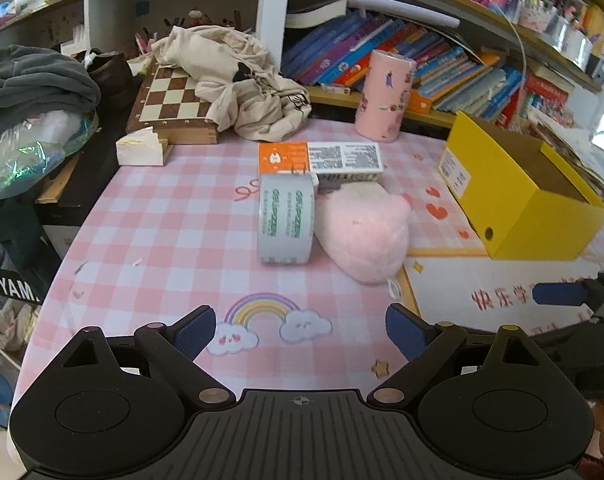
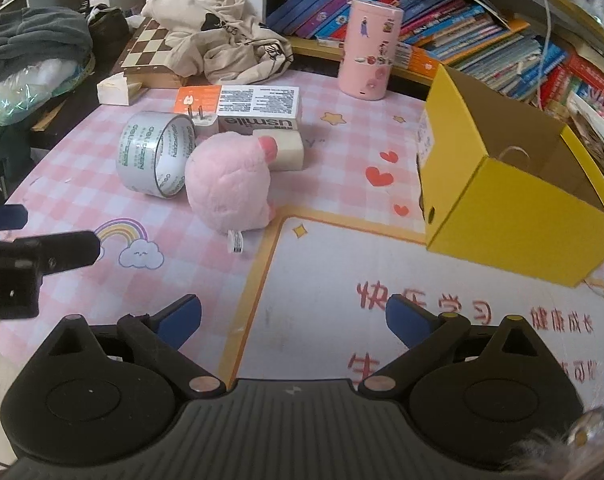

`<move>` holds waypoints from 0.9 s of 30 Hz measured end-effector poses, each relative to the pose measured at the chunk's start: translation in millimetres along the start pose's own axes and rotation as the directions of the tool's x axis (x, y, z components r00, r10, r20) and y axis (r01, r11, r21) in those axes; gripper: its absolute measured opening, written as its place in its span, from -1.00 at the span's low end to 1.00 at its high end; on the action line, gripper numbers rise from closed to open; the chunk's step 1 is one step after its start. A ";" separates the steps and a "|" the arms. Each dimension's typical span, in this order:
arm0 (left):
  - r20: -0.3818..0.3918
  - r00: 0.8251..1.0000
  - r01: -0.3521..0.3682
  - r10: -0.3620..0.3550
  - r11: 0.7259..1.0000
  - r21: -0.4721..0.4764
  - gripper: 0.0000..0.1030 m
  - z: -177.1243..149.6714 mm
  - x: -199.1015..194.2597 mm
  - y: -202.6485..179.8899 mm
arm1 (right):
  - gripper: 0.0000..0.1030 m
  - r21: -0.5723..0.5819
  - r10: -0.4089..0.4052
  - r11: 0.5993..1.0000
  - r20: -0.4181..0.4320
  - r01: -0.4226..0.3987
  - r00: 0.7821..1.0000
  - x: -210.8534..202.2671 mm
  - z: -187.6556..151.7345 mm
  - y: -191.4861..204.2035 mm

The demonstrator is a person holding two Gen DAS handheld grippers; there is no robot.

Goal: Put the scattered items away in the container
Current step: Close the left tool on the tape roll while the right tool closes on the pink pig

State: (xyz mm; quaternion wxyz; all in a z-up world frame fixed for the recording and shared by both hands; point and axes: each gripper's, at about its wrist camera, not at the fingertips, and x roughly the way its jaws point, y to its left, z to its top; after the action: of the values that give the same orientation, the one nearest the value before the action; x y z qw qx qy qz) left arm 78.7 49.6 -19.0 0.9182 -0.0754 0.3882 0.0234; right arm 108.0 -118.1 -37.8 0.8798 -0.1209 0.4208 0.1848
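An open yellow box (image 1: 517, 200) (image 2: 513, 184) stands at the right of the pink checked mat. Scattered left of it lie a clear tape roll (image 1: 286, 220) (image 2: 158, 154), a pink plush toy (image 1: 361, 230) (image 2: 228, 182), an orange-and-white carton (image 1: 319, 158) (image 2: 246, 106), a white plug adapter (image 2: 204, 122) and a cream block (image 2: 284, 150). My left gripper (image 1: 300, 330) is open and empty, short of the tape and plush. My right gripper (image 2: 294, 316) is open and empty over the white mat, the box ahead to its right.
A pink cylinder (image 1: 383, 96) (image 2: 369, 48) stands behind the items. A chessboard (image 1: 170, 96) under a beige garment (image 1: 238, 80), a grey cloth pile (image 1: 34, 84) and bookshelves (image 1: 421, 56) line the back. The left table edge drops off.
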 end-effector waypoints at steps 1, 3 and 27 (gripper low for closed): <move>0.002 1.000 -0.001 0.001 1.000 -0.004 0.80 2.2 2.4 -0.1 | 0.95 -0.005 0.005 1.000 0.002 -0.005 1.000 2.0 2.1 -1.0; 0.006 1.000 -0.004 0.005 1.000 -0.010 0.80 6.5 7.7 -0.6 | 0.95 -0.019 0.016 1.000 0.009 -0.016 1.000 6.2 7.0 -2.8; -0.005 0.999 -0.046 0.046 0.999 -0.006 0.80 51.0 75.0 1.6 | 0.95 -0.145 0.155 0.978 0.042 -0.148 0.987 69.9 64.9 10.3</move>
State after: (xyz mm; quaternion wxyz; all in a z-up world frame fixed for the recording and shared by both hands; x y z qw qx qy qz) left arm 167.0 57.9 -37.9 0.9162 -0.0696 0.3920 0.0455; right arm 189.2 -69.3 -53.3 0.8633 -0.1455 0.3912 0.2838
